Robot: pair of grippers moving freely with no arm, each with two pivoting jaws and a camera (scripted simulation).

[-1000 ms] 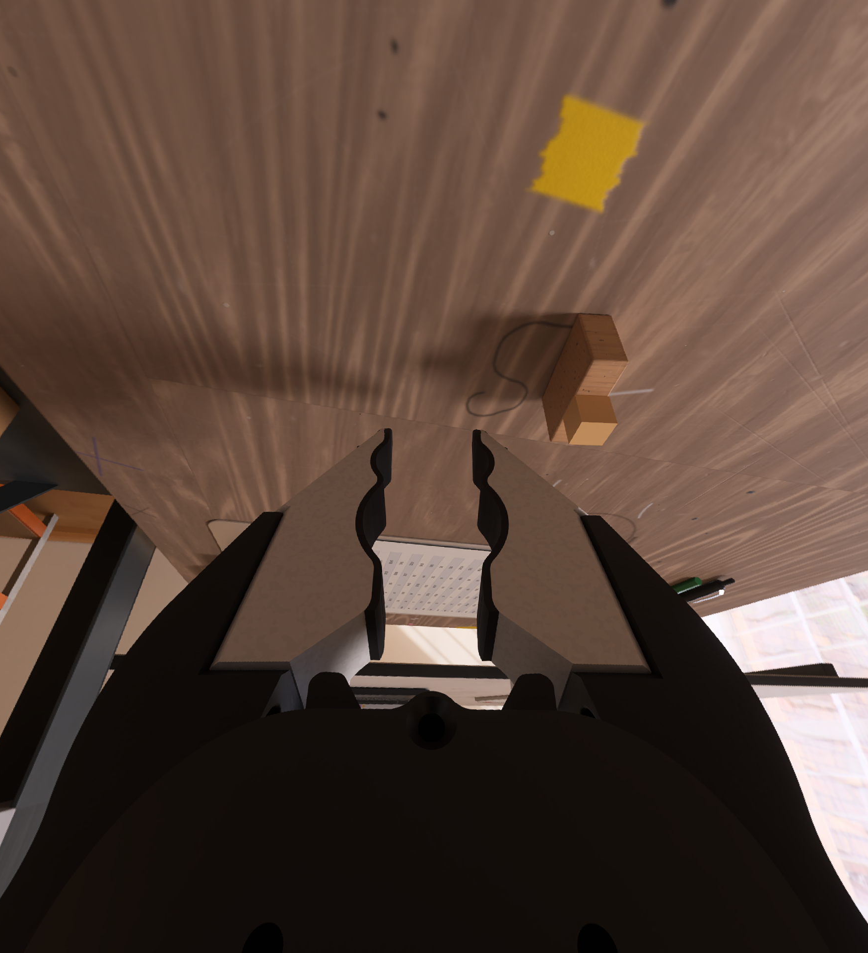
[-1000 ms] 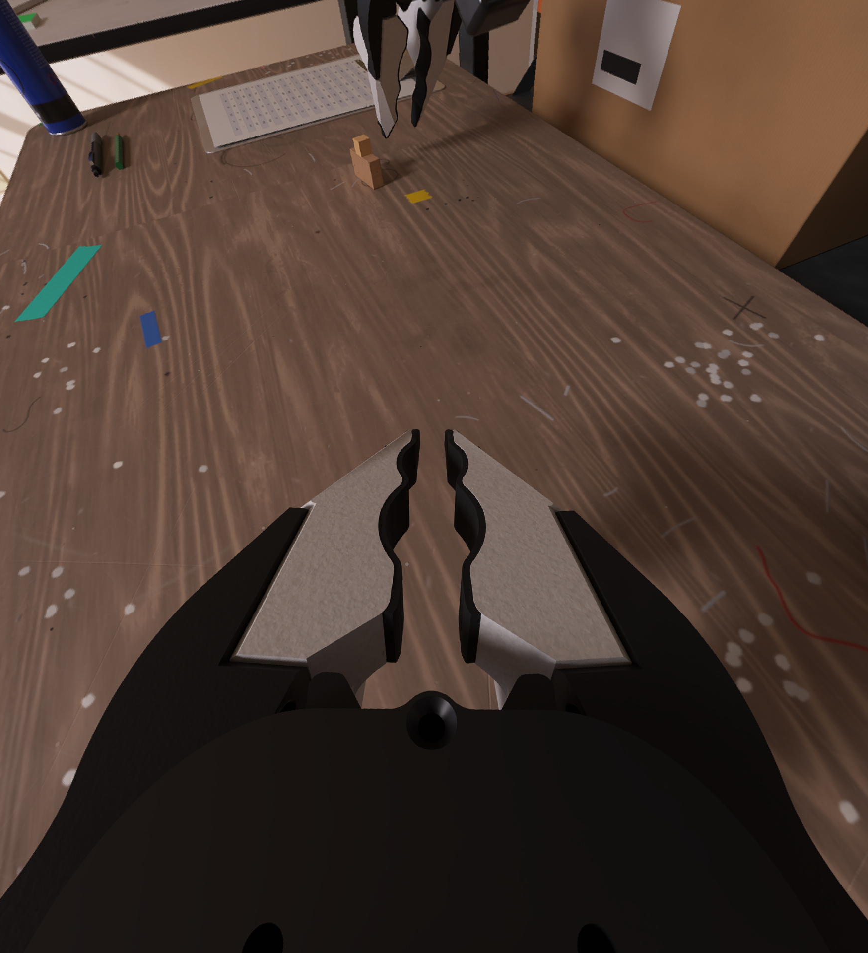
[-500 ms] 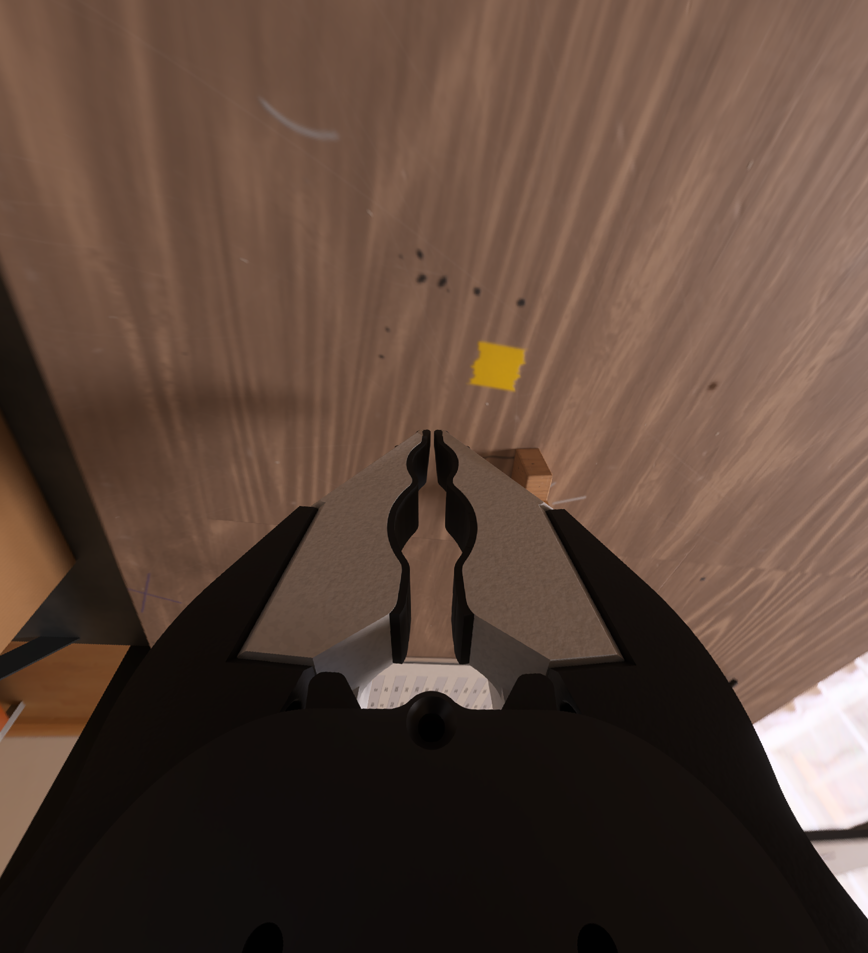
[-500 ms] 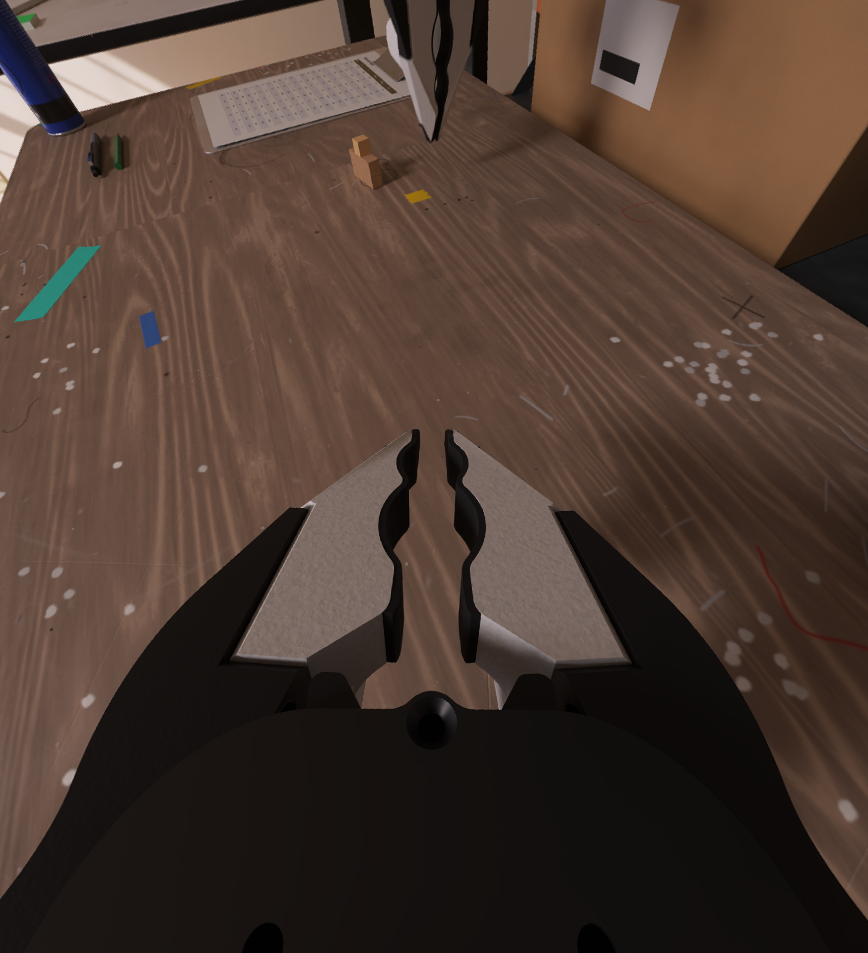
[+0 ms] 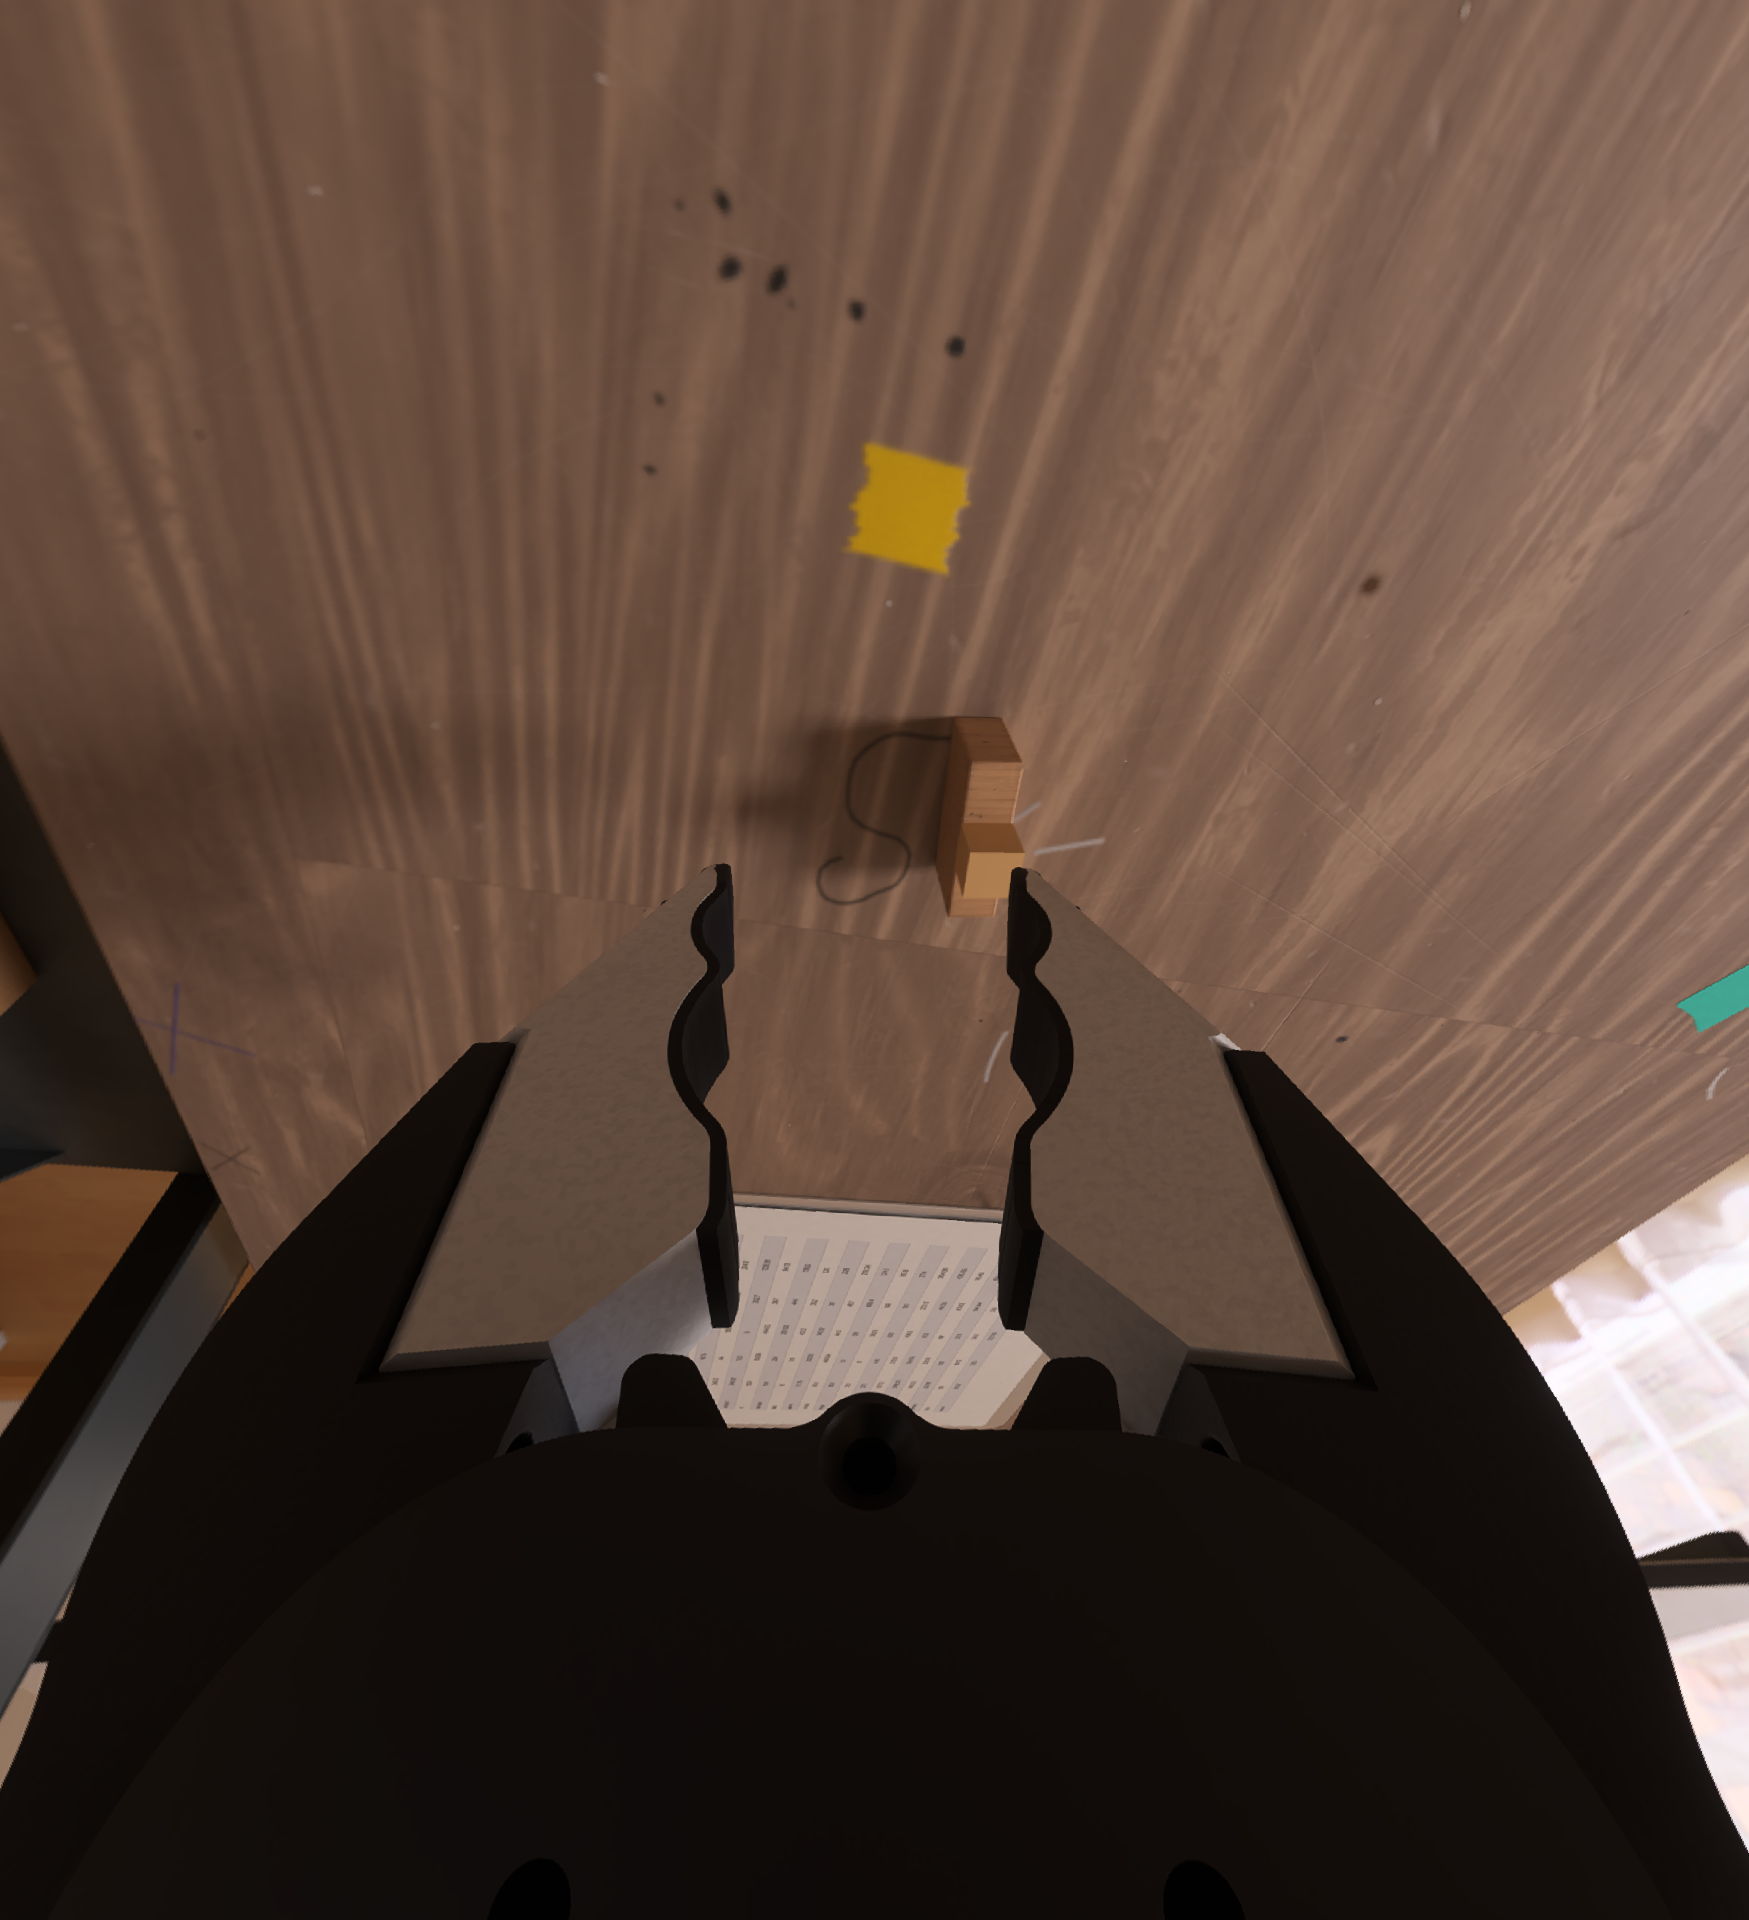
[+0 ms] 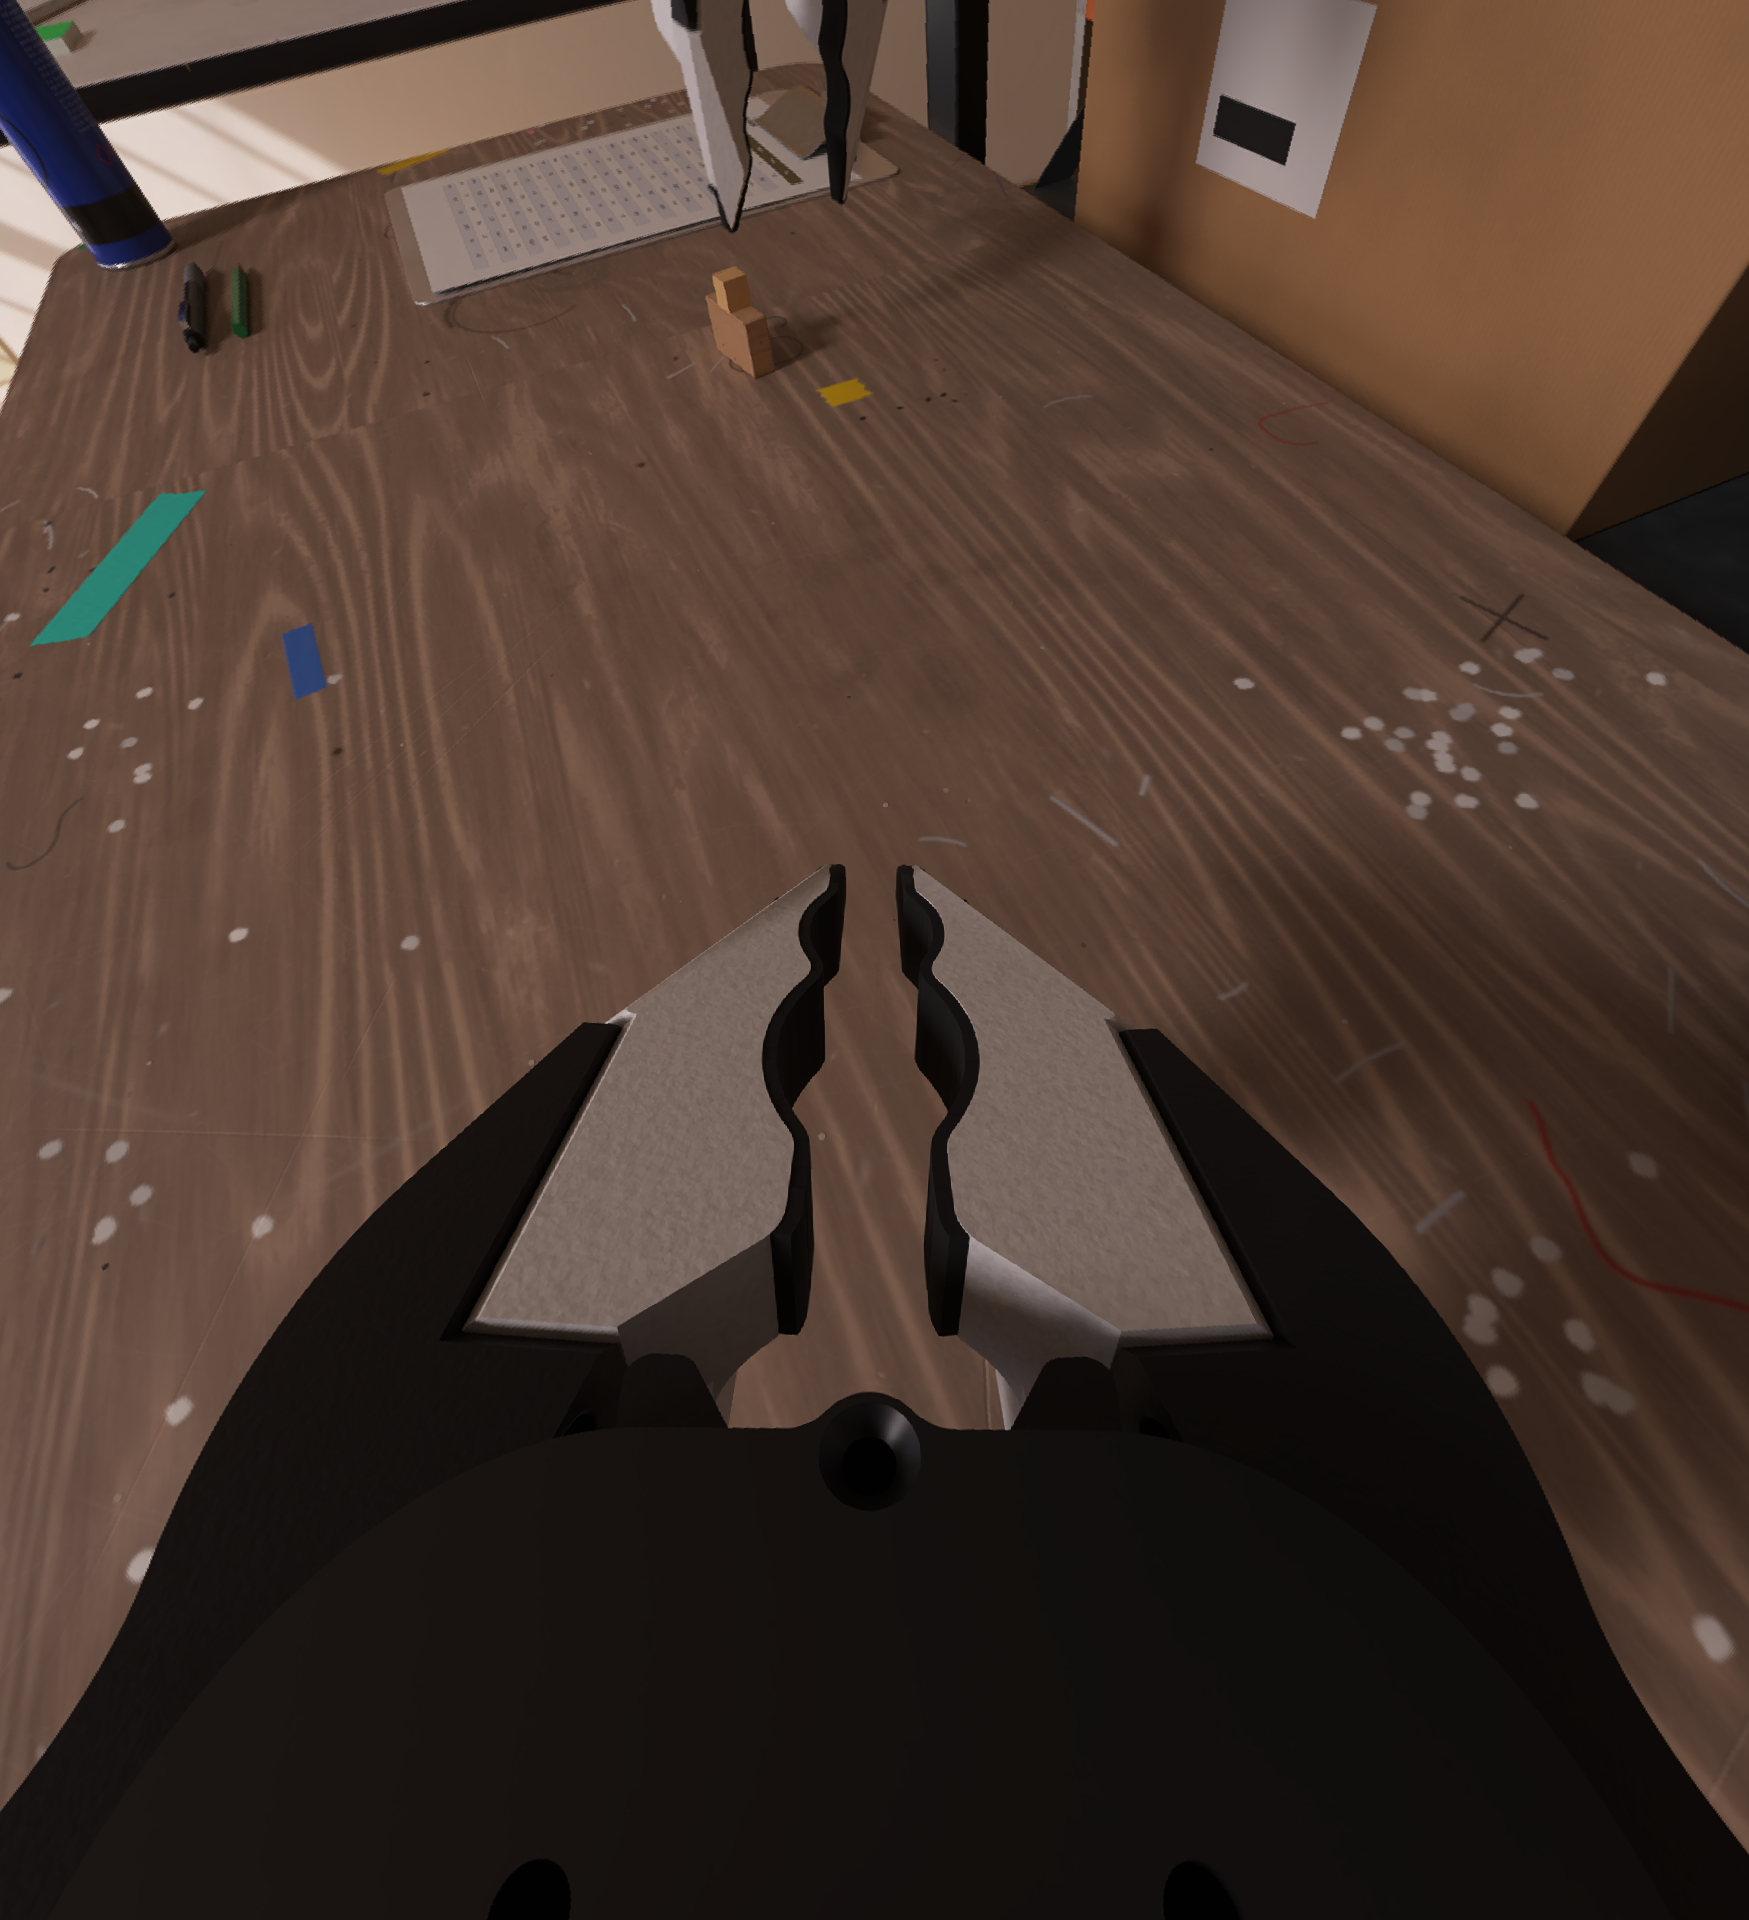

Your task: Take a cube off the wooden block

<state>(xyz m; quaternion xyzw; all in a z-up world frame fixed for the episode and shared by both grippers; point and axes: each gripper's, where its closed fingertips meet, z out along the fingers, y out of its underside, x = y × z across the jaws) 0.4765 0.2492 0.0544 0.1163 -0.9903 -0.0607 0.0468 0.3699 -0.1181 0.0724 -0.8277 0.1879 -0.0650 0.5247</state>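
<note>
A small tan cube (image 6: 730, 287) sits on top of a wooden block (image 6: 745, 341) at the far middle of the brown table (image 6: 849, 623). In the left wrist view, which looks down from above, the cube (image 5: 986, 885) and the block (image 5: 990, 781) lie just beyond my right fingertip (image 5: 1017, 883), off to the right of the jaw gap. My left gripper (image 5: 868, 875) is wide open and empty; it also shows in the right wrist view (image 6: 785, 208), hanging above and behind the block. My right gripper (image 6: 870, 873) hovers low over the near table, jaws a narrow gap apart and empty.
A white gridded sheet (image 6: 558, 208) lies behind the block. A yellow tape patch (image 5: 906, 509) is near the block. A blue can (image 6: 70, 156) and two pens (image 6: 215, 307) are at the far left. A cardboard box (image 6: 1472, 312) borders the right side. Green tape (image 6: 117, 569) lies at the left.
My left gripper was nearly shut half a second ago and has opened wide. It has also shifted, so the cube and block now show ahead of its right fingertip. The right gripper has not moved.
</note>
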